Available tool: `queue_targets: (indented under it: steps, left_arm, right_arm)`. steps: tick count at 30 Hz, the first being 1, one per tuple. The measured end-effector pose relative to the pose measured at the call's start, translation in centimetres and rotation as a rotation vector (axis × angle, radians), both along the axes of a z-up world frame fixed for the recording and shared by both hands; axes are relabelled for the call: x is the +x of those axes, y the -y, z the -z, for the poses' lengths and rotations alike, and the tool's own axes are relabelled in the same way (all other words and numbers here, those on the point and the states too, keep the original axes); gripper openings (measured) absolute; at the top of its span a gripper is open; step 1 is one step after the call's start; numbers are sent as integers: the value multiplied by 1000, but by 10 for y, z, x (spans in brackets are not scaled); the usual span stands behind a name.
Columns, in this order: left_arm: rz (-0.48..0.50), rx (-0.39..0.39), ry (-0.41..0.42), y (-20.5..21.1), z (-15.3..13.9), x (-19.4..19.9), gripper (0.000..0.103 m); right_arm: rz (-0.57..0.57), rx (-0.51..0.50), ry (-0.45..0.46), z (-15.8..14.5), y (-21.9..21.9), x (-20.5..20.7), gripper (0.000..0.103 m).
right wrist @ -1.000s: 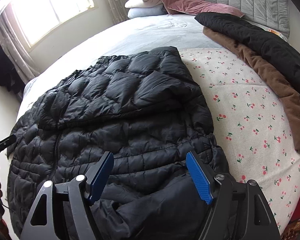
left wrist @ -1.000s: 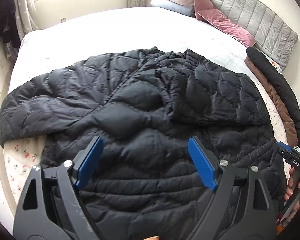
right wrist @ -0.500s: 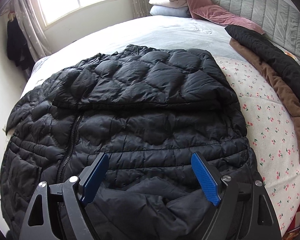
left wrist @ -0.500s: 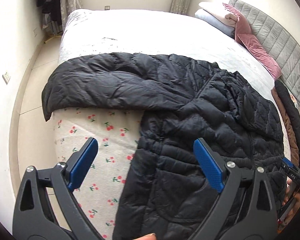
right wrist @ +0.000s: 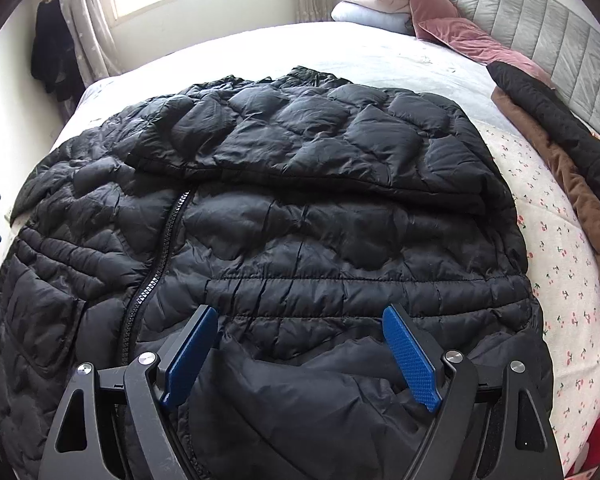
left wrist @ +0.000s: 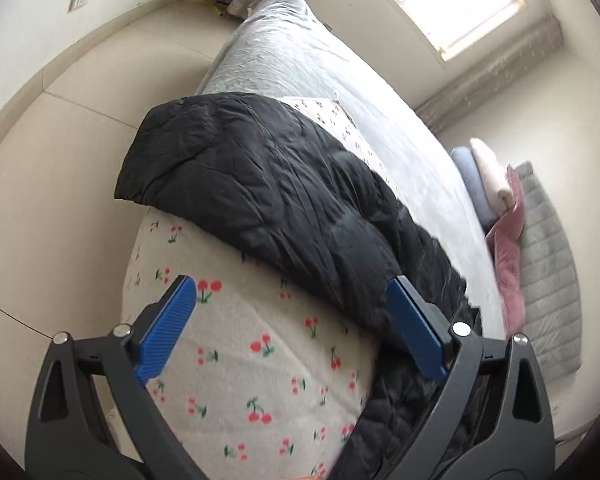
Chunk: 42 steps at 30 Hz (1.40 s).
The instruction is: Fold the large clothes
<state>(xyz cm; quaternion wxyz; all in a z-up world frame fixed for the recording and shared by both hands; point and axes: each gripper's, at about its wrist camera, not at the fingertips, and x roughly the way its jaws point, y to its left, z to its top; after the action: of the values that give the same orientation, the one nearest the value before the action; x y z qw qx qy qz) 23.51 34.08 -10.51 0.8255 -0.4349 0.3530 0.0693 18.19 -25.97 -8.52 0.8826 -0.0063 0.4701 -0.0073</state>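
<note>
A black quilted puffer jacket (right wrist: 284,216) lies spread on the bed, zipper up, its right sleeve folded across the chest. My right gripper (right wrist: 300,348) is open and empty just above the jacket's hem. In the left wrist view the jacket's left sleeve (left wrist: 260,200) stretches out to the bed's corner. My left gripper (left wrist: 292,320) is open and empty, over the cherry-print sheet (left wrist: 252,360) beside that sleeve. The sleeve's edge lies by the right fingertip (left wrist: 404,308).
A brown garment and a black one (right wrist: 560,128) lie along the bed's right side. Pillows and a pink cushion (right wrist: 432,20) sit by the grey headboard (right wrist: 540,28). The bed's left edge drops to the tiled floor (left wrist: 60,160). Dark clothes (right wrist: 52,60) hang by the window.
My left gripper has swung left and tilted, from over the jacket's body to the outstretched left sleeve at the bed's corner. My right gripper shifted slightly left over the hem.
</note>
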Motion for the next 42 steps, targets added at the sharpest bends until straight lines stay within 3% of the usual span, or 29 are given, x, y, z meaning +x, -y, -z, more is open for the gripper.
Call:
queue_targets:
  steps: [3, 6, 8, 10, 11, 14, 16, 18, 23, 26, 30, 32, 33, 35, 38, 42]
  left_arm:
    - [-57, -96, 13, -17, 18, 22, 84]
    - [-161, -141, -3, -30, 34, 36, 72]
    - [-226, -143, -23, -37, 39, 39, 45]
    - [-244, -149, -18, -40, 36, 43, 9]
    - [-248, -126, -17, -37, 28, 44, 6]
    - [-225, 93, 7, -9, -21, 47, 5]
    - [-184, 243, 71, 22, -62, 50, 4]
    - [-113, 343, 150, 56, -99, 51, 4]
    - [126, 525, 289, 156, -170, 56, 4]
    - [278, 585, 348, 221, -192, 59, 4]
    - [498, 626, 390, 311, -195, 59, 5]
    - [644, 606, 382, 354, -183, 60, 7]
    - [739, 592, 359, 375, -173, 60, 12]
    - [900, 611, 276, 415, -146, 58, 41]
    - [953, 655, 257, 429, -124, 42, 47]
    - [928, 586, 254, 393, -122, 30, 56]
  right_arm:
    - [-8, -8, -6, 2, -2, 0, 86]
    - [-9, -11, -12, 4, -3, 1, 86]
    - [-9, -11, -15, 6, -3, 0, 86]
    - [-7, -11, -17, 6, -1, 1, 86]
    - [-4, -11, -16, 7, -1, 2, 86]
    - [11, -6, -10, 5, 4, 2, 86]
    - [17, -1, -6, 3, 7, 2, 86]
    - [20, 2, 2, 1, 9, 0, 86]
    - [28, 16, 22, -6, 14, -2, 86]
    - [37, 23, 27, -8, 16, -2, 86]
    - [50, 34, 34, -11, 21, -3, 86]
    - [57, 42, 35, -11, 23, -4, 86]
    - [60, 45, 34, -11, 25, -4, 86]
    - [67, 50, 31, -10, 27, -3, 86]
    - [78, 59, 31, -11, 31, -5, 86]
    - [96, 68, 34, -11, 37, -6, 86]
